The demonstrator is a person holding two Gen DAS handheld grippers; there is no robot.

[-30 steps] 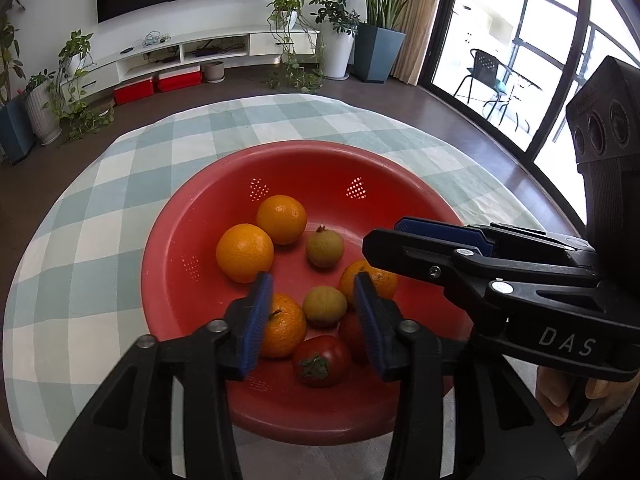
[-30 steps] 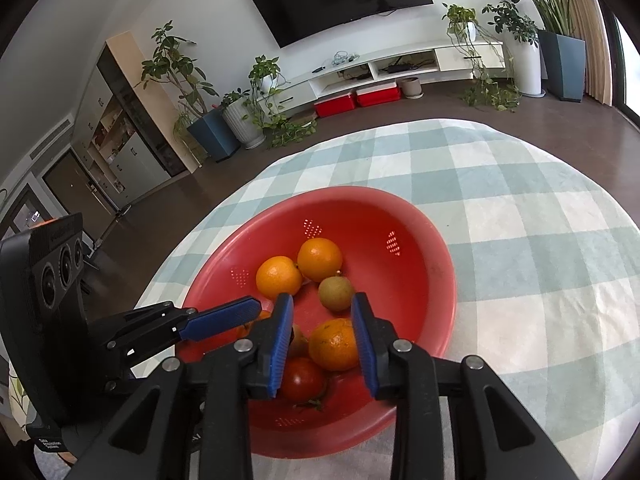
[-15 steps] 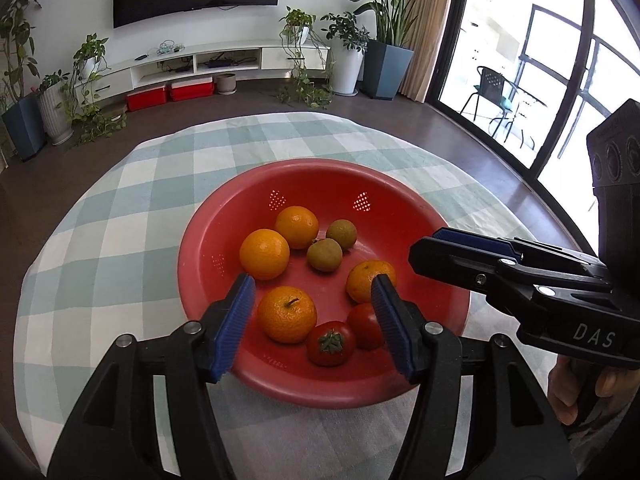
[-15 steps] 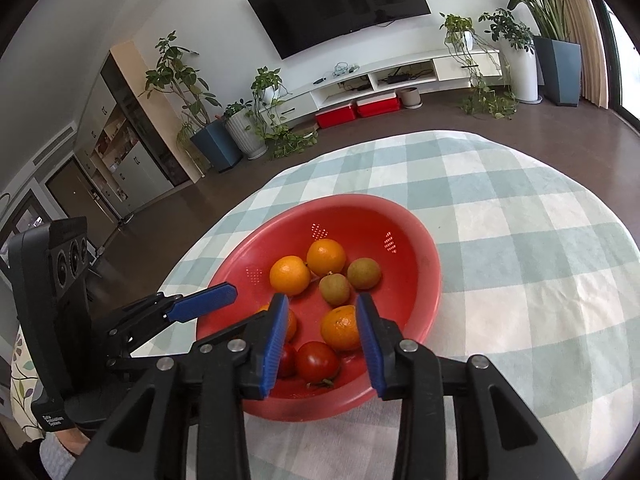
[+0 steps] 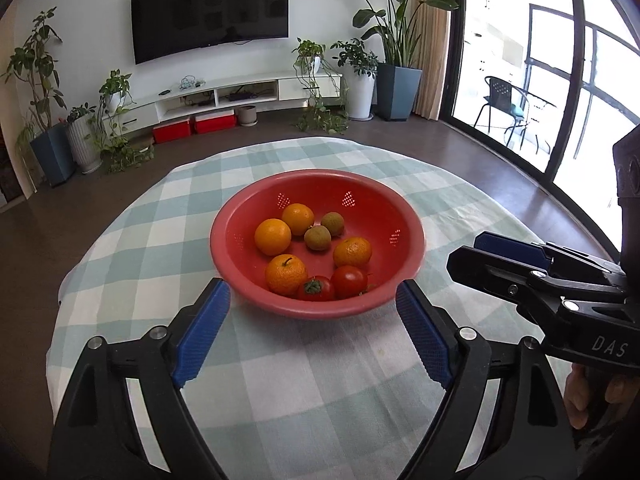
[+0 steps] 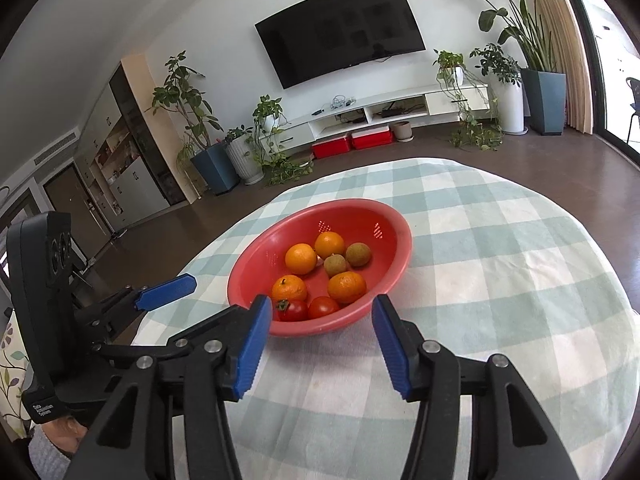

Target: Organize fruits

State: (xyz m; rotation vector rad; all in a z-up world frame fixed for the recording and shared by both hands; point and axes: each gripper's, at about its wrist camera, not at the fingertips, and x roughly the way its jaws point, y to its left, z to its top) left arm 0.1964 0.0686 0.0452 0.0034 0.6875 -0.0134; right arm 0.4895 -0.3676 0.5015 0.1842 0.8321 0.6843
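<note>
Both claws are hanging wide apart with nothing between their fingers, the left claw (image 5: 312, 322) low in its frame and the right claw (image 6: 322, 332) likewise, each just short of the bowl (image 5: 248, 280). All the fruit I can see is sitting inside that red bowl at mid-frame: four oranges (image 5: 273, 236), two tomatoes (image 5: 349, 281) by the near rim, two small brownish-green fruits (image 5: 317, 238) toward the back. Nothing is lying loose on the checked surface (image 5: 320, 376). To my eye the gathering is looking finished, unless sorting by kind is still wanted.
</note>
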